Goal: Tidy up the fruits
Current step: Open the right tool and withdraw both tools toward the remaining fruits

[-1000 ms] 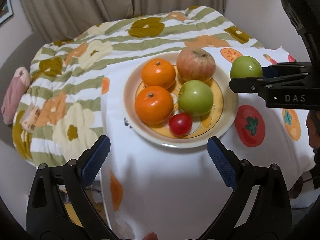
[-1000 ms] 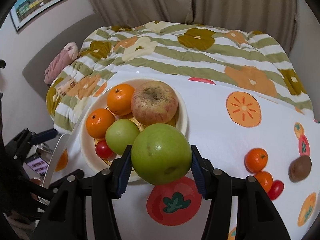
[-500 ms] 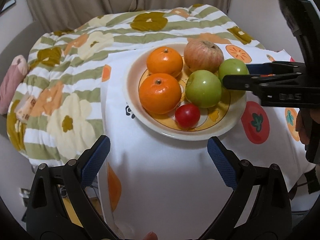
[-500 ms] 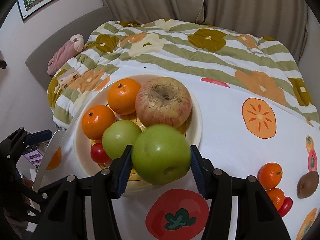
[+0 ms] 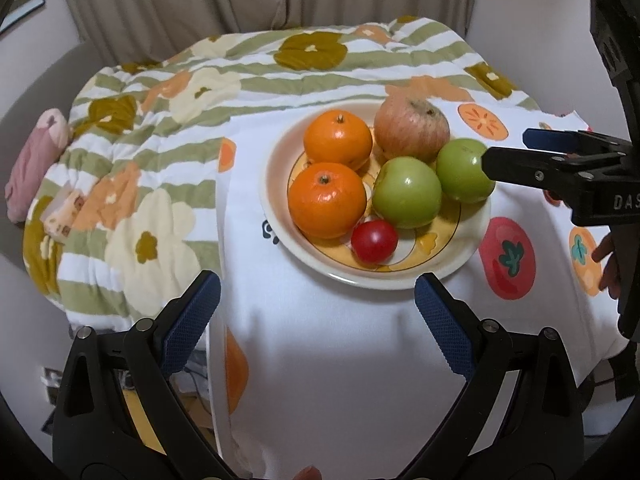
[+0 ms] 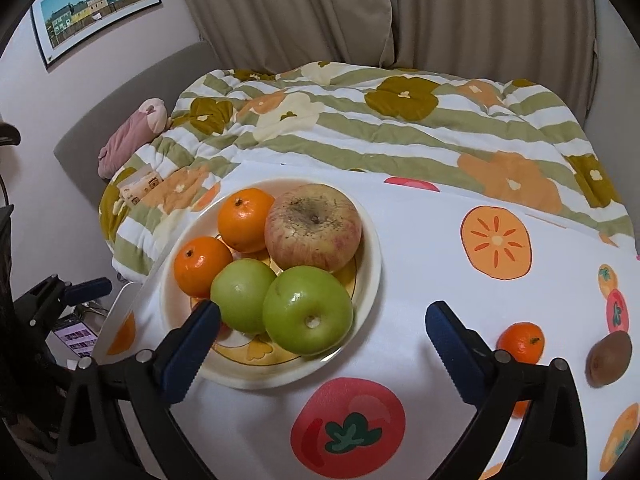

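Note:
A cream plate (image 5: 276,208) (image 6: 370,256) on the white fruit-print cloth holds two oranges (image 5: 327,205), a red-yellow apple (image 6: 313,227), two green apples and a cherry tomato (image 5: 374,240). The nearer green apple (image 6: 307,315) (image 5: 464,176) lies on the plate's right side, stem end toward the right wrist camera. My right gripper (image 6: 320,348) is open, its fingers spread on either side of that apple, not touching it. My left gripper (image 5: 316,316) is open and empty in front of the plate. A small orange (image 6: 521,342) and a kiwi (image 6: 609,358) lie on the cloth at right.
A green-striped floral quilt (image 6: 400,128) covers the bed behind the cloth. A pink plush (image 6: 132,136) lies at its left edge. Curtains hang behind. The cloth drops off at the table's front and left edges, with clutter on the floor below.
My right gripper carried the green apple over the plate, set it down beside the other green apple and opened. The left gripper stayed open in front of the plate.

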### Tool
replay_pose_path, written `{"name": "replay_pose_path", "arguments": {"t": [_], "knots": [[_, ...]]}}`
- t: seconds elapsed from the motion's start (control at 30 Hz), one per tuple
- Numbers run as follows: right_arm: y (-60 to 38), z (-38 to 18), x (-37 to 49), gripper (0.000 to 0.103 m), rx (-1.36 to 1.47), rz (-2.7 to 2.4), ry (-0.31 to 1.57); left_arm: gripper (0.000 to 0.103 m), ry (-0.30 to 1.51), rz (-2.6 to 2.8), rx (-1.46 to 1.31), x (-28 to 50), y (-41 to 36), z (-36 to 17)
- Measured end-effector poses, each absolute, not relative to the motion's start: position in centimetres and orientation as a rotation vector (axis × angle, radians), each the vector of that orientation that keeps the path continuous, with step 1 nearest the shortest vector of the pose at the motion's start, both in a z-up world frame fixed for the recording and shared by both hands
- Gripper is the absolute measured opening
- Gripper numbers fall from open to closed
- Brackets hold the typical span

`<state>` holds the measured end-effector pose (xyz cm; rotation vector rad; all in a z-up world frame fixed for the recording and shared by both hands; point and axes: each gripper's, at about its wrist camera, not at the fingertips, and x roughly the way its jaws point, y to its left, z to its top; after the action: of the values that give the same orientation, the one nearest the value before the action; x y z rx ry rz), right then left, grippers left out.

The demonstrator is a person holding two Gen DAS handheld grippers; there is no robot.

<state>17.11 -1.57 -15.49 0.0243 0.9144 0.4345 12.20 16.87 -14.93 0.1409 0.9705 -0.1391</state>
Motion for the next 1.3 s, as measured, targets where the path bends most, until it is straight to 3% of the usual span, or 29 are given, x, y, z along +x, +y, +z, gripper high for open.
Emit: {"name": "replay_pose_path", "arguments": {"t": [0.4, 0.73, 1.3], "knots": [[-5.1, -11.6, 13.8, 0.103, 0.031, 0.453, 0.883, 0.103, 0.916, -0.077, 0.107, 9.5, 14.4, -10.9], [-12.1, -8.9, 10.9, 0.103, 0.024, 0.429, 0.856, 0.103, 0.863, -0.094, 0.082, 7.4, 8.1, -8.3], [-25.2, -10.4, 9.1, 0.103, 0.054, 0.311, 0.891, 0.103, 0.860, -0.162, 0.086, 7.4, -3.9, -9.9]]}}
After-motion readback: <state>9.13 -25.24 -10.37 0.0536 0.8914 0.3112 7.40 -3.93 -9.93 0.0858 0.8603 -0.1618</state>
